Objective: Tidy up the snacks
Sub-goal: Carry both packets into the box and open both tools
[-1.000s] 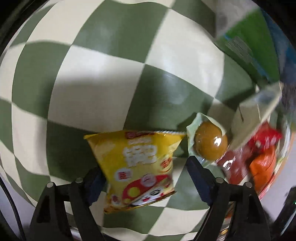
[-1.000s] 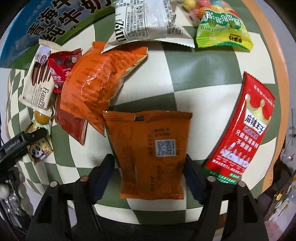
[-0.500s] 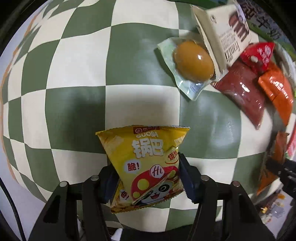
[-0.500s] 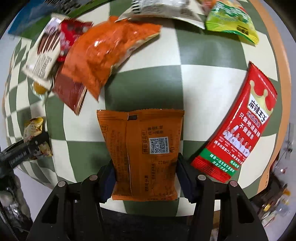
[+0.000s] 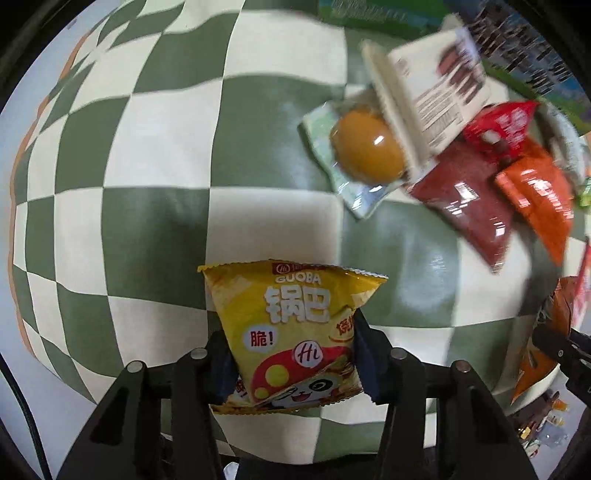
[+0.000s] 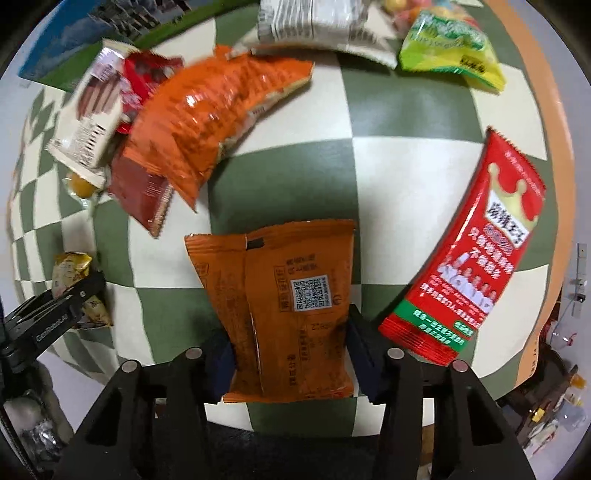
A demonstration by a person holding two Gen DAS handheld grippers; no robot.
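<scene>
Status at inspection: you hold one snack in each tool, both apparently lifted off the checkered tablecloth (image 5: 155, 221). Your left gripper (image 5: 291, 363) is pinching the yellow Guoba packet (image 5: 291, 325) by its lower half, a pad pressed into each side. Your right gripper (image 6: 291, 354) is clamped the same way on the orange packet (image 6: 284, 306), whose printed back with the QR code faces the camera.

Remaining stock lies on the cloth. An untidy pile holds the sealed egg (image 5: 365, 151), the cream biscuit pack (image 5: 428, 96), a dark red pouch (image 5: 472, 199), a small red packet (image 5: 498, 125) and a large orange bag (image 6: 207, 122). The long red packet (image 6: 476, 254) lies alone just beside the orange packet, and a white bag (image 6: 317, 29) and a green candy bag (image 6: 450, 51) sit at the far edge.

Judgement: you are in the carry step, sorting barely begun. No bin or tray is in view, so I cannot tell the destination. Next, you need to bring both packets over a bare patch of cloth, lower them flat, then release. Keep the yellow packet square; its grip sits low and could let it tip.
</scene>
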